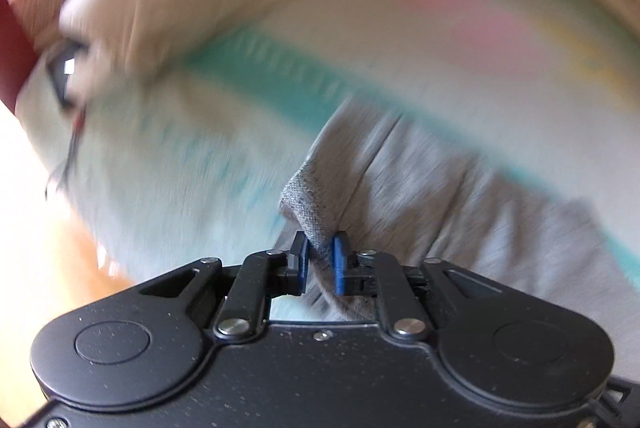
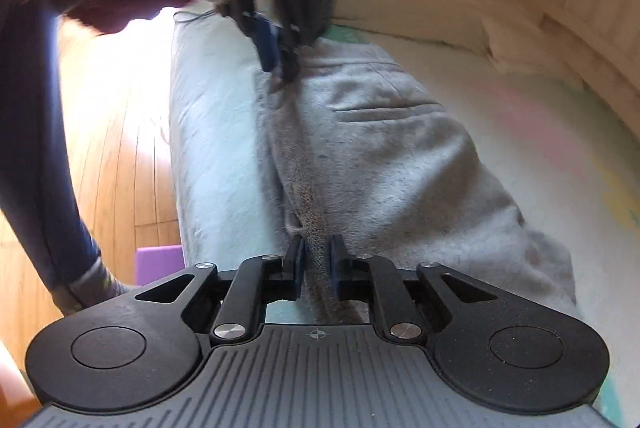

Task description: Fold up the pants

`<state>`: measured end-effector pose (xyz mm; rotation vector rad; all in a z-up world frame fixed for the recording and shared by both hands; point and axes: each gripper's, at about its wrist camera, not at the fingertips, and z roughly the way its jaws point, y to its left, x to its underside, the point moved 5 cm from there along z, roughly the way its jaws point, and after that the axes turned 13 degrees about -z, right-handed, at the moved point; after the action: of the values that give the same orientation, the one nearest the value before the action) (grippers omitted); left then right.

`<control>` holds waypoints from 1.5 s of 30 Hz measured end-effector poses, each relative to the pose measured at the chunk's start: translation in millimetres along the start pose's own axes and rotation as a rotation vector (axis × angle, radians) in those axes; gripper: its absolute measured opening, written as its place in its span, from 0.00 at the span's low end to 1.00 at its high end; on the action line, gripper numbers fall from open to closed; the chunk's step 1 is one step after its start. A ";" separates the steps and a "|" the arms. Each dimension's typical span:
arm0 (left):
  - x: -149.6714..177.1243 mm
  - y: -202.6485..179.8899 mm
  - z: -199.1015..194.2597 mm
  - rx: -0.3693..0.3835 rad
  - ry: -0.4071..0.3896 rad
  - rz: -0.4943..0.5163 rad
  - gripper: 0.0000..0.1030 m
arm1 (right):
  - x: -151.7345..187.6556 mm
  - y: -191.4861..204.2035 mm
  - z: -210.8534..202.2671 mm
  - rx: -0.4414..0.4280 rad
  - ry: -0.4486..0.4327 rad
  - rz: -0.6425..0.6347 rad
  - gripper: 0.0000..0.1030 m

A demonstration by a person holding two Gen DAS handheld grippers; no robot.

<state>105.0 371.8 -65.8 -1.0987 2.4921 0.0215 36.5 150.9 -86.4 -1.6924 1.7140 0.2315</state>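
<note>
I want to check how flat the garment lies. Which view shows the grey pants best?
The right wrist view: the grey pants stretch sharp and nearly whole across the bed, edge to edge between both grippers. The left wrist view shows only a blurred stretch of them beyond its fingers.

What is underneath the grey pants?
The grey pants lie on a pale bed cover with teal, pink and yellow stripes, which shows all around them. Whatever sits directly beneath the fabric is covered. Each tool, left and right, pinches the pants' edge.
</note>
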 end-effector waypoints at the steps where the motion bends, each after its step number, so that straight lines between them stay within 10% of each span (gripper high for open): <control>1: 0.7 4.2 10.0 -0.023 0.021 -0.023 0.27 | -2.5 0.8 -6.7 0.001 -0.014 -0.014 0.18; 7: -10.5 14.1 -18.0 -0.138 -0.189 -0.123 0.28 | -2.6 -50.6 -58.9 -0.019 -0.145 0.261 0.29; 11: -12.6 -4.8 -44.9 -0.057 -0.314 -0.096 0.28 | 34.5 -92.2 -58.5 0.115 -0.031 0.419 0.29; 18: 52.5 -81.3 -10.1 0.138 -0.057 0.245 0.31 | 96.5 -83.1 -48.6 0.067 0.214 0.478 0.29; 22: 95.8 -96.0 23.5 0.119 0.145 0.373 0.32 | 100.3 -69.2 -62.4 -0.036 0.225 0.469 0.28; 30: 70.2 -137.1 -4.4 0.135 0.032 0.436 0.31 | 99.9 -161.7 -103.5 0.099 0.062 0.675 0.29; 39: 27.7 -179.8 28.8 0.108 -0.018 0.375 0.35 | 120.4 -225.8 -47.8 0.007 0.070 0.812 0.29; 45: 43.9 -156.9 65.9 0.096 0.099 0.335 0.35 | 104.9 -243.5 -3.6 -0.058 0.039 0.835 0.29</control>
<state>213.9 244.6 -119.0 -0.6492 2.7071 -0.0559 272.9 33.4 -61.5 -0.9251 2.3747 0.6277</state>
